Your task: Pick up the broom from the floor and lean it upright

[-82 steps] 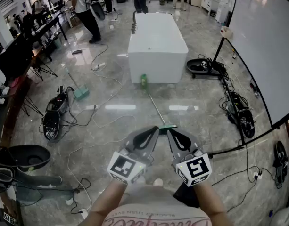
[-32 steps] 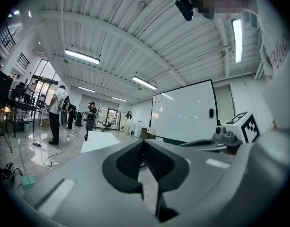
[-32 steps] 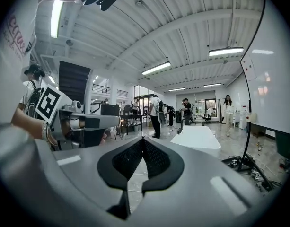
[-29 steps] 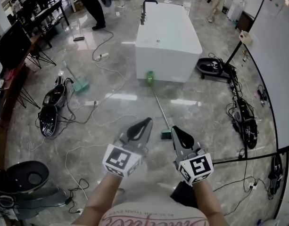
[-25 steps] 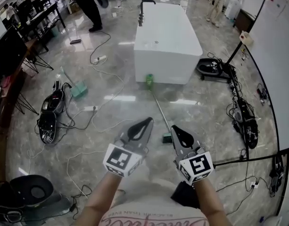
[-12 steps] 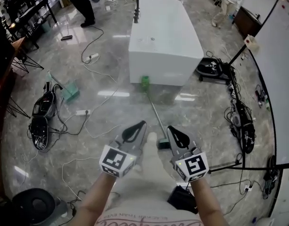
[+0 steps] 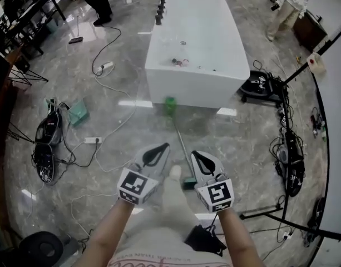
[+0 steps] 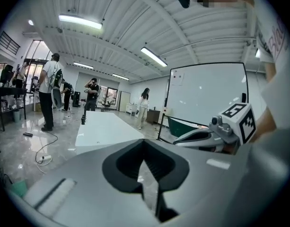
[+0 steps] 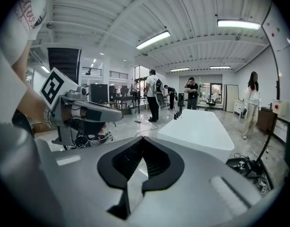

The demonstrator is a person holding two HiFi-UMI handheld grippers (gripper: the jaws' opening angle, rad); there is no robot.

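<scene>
The broom lies on the grey marble floor, a thin pole running away from me. Its bright green end rests against the white bathtub, and its dark green end lies between my two grippers. My left gripper hovers just left of the pole, jaws shut and empty. On the other side, my right gripper is also shut and empty. In the left gripper view its jaws meet, with the bathtub ahead. The right gripper view shows its jaws closed too.
Cables trail over the floor at left, with a power strip, a green dustpan and black devices. Stand legs and cable bundles lie at right. A black object sits by my feet. People stand beyond the bathtub.
I have walked toward the bathtub, so the broom is now closer. Both grippers have come down and forward, and the broom's near end now lies between them. Jaws stay shut.
</scene>
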